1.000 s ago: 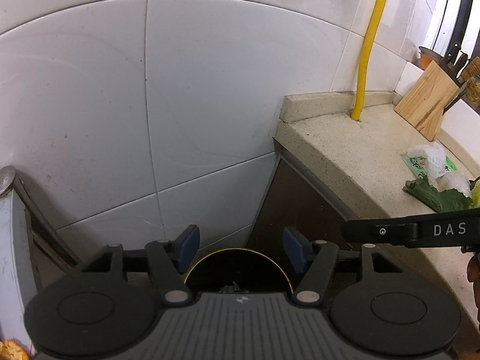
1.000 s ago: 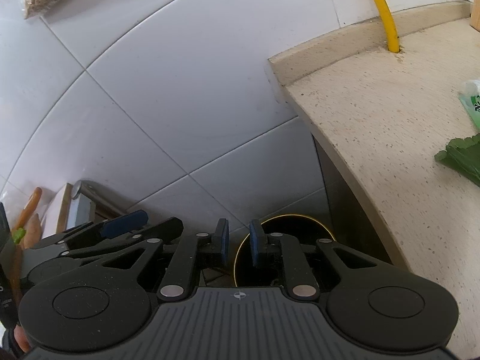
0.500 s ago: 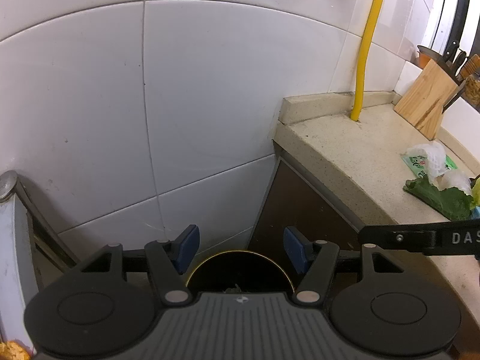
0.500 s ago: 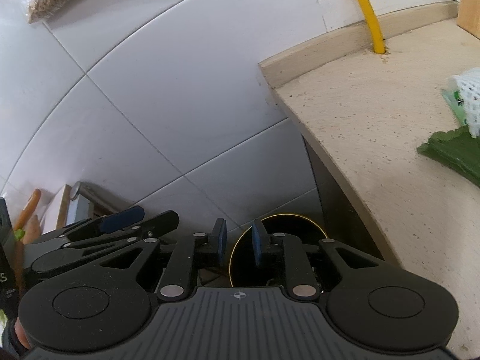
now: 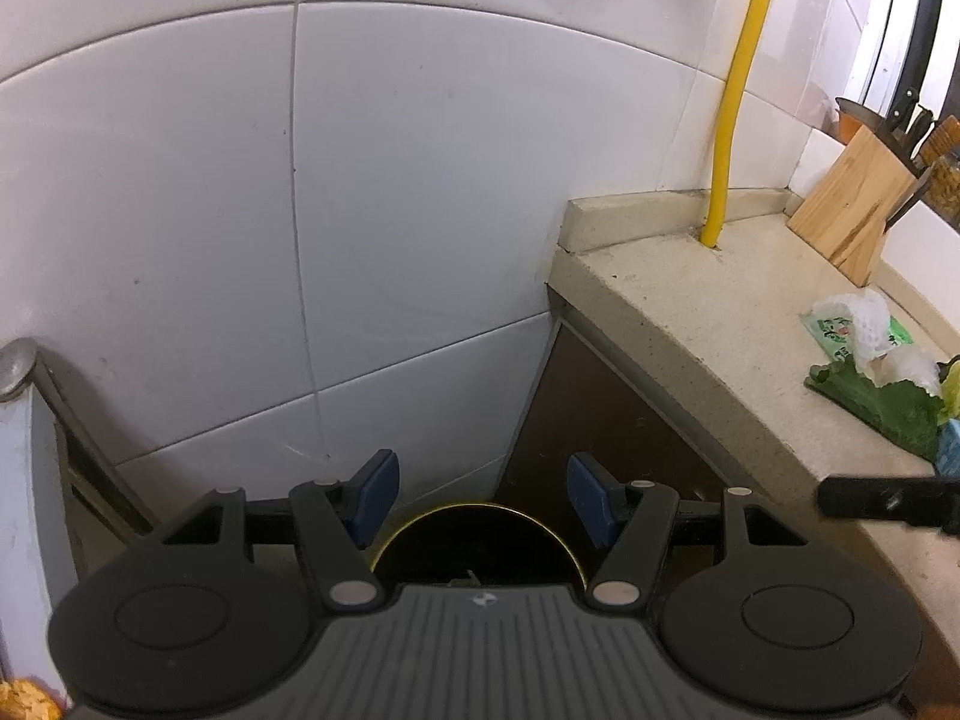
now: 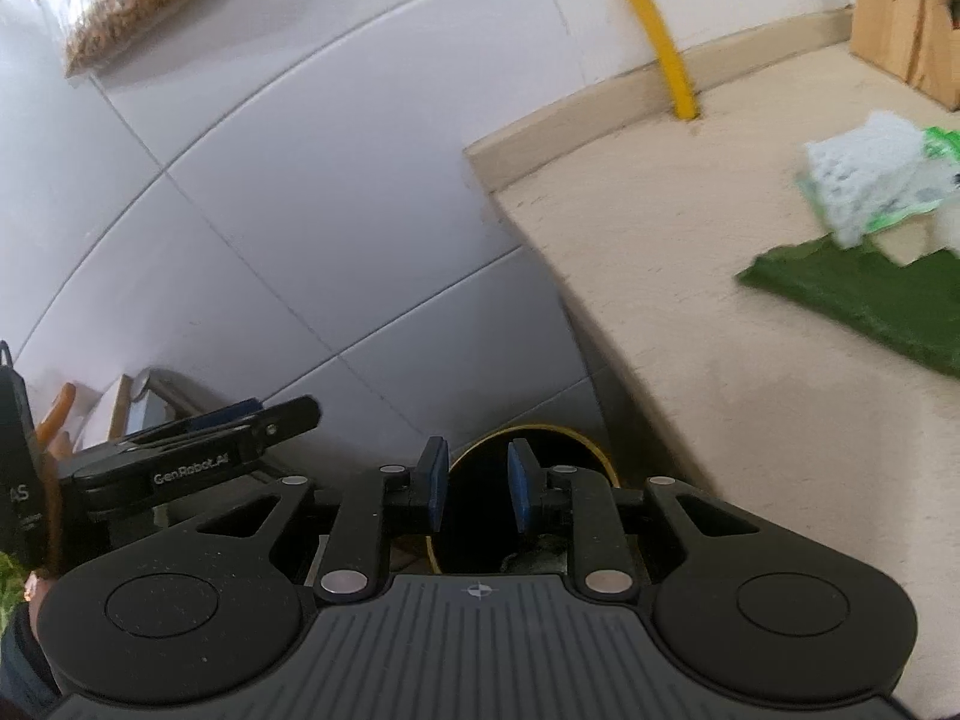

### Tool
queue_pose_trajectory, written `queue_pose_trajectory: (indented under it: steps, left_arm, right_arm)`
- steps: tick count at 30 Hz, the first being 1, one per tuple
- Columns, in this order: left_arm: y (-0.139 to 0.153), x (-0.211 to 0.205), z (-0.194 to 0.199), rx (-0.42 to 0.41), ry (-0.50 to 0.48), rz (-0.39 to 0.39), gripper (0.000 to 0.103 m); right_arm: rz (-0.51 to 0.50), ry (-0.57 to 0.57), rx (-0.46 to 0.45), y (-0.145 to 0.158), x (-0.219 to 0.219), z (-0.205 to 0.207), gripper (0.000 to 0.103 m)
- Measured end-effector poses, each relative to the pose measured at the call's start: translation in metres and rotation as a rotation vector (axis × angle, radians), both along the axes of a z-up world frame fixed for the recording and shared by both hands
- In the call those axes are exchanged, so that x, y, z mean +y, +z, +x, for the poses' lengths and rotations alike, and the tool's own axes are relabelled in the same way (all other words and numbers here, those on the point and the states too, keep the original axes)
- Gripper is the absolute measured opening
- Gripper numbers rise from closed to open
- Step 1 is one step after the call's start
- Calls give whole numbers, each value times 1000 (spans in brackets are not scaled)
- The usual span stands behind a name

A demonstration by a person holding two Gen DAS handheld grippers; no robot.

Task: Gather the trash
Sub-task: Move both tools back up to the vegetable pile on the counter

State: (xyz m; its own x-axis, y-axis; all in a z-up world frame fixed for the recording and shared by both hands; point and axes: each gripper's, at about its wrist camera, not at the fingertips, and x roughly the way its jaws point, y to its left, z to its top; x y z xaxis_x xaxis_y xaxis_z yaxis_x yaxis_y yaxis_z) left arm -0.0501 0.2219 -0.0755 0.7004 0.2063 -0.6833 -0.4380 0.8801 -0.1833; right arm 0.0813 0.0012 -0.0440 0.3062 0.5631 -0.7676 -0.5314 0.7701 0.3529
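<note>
Right wrist view: right tool, empty and opening, has swung toward the counter; left tool stays wide.

A bin stands on the floor below and ahead of both tools, in the corner between the tiled wall and the counter on the right. On the counter, a pipe rises at the back; a knife block stands farther right. A leaf lies nearer, with what looks like wrappers behind it.
</note>
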Motion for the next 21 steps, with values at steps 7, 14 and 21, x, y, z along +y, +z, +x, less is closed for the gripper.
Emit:
queue_pose_trajectory:
  steps: [7,14,21]
  left_arm:
    - [-6,-7,6,34,-7,47,56]
    - [-10,-24,12,50,-87,61,56]
    - [-7,-58,28,45,-198,31,56]
  right_arm:
    - [16,-73,-59,15,-49,10,33]
    - [2,-188,-106,26,-111,15,36]
    - [-24,-257,-178,39,-154,14,39]
